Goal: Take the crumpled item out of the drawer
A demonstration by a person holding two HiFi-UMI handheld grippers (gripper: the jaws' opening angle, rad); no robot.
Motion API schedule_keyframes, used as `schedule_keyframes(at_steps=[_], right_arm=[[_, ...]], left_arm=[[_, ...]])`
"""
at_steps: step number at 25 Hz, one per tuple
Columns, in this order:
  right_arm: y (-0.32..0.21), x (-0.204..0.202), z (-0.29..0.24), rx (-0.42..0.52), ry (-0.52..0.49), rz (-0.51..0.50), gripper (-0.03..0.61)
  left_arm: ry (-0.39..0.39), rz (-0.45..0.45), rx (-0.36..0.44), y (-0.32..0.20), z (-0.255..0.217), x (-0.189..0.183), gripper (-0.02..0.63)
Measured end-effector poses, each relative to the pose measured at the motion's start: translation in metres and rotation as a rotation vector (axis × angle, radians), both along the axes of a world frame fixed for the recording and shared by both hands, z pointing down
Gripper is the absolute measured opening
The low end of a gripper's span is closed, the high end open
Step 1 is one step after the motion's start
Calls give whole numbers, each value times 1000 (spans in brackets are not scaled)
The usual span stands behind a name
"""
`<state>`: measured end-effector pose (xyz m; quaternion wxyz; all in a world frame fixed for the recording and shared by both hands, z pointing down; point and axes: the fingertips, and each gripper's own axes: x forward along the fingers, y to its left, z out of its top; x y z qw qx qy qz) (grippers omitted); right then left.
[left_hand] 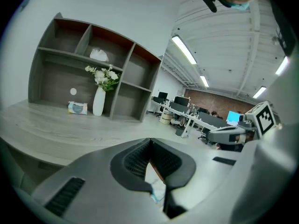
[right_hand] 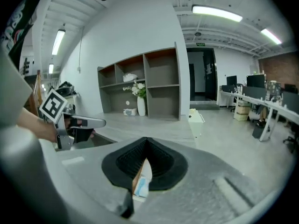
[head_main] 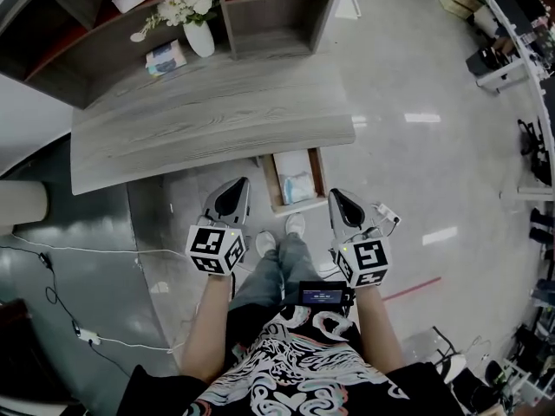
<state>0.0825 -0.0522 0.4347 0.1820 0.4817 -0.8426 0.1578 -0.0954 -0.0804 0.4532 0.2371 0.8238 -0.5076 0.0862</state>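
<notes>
Crumpled white and pale-blue item point(head_main: 297, 187) lies in the open wooden drawer point(head_main: 270, 185) under the grey wood-grain desk point(head_main: 208, 120); left tool point(head_main: 241, 184) and right tool point(head_main: 335, 193) hover nearby, jaws together, empty

grey wood-grain desk point(head_main: 217, 120), white vase point(head_main: 199, 38), pale blue-white crumpled item point(head_main: 297, 187), brown-rimmed drawer point(head_main: 269, 185)

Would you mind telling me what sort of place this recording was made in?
Probably an open-plan office: rows of desks with monitors, a long grey counter, and strip lights on the ceiling.
</notes>
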Motion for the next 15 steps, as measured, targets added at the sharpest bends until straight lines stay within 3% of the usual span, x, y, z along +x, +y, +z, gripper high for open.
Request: schedule_keyframes(at_steps=[3, 7, 15], right_arm=[[-1, 3, 21, -19, 98, -30, 5], [-4, 2, 48, -59, 108, -64, 5], [-7, -3, 99, -160, 138, -146, 5]], left_arm=[[-20, 9, -50, 3, 20, 7, 0], [-18, 41, -130, 7, 53, 19, 0], [-102, 48, -246, 14, 110, 23, 0]])
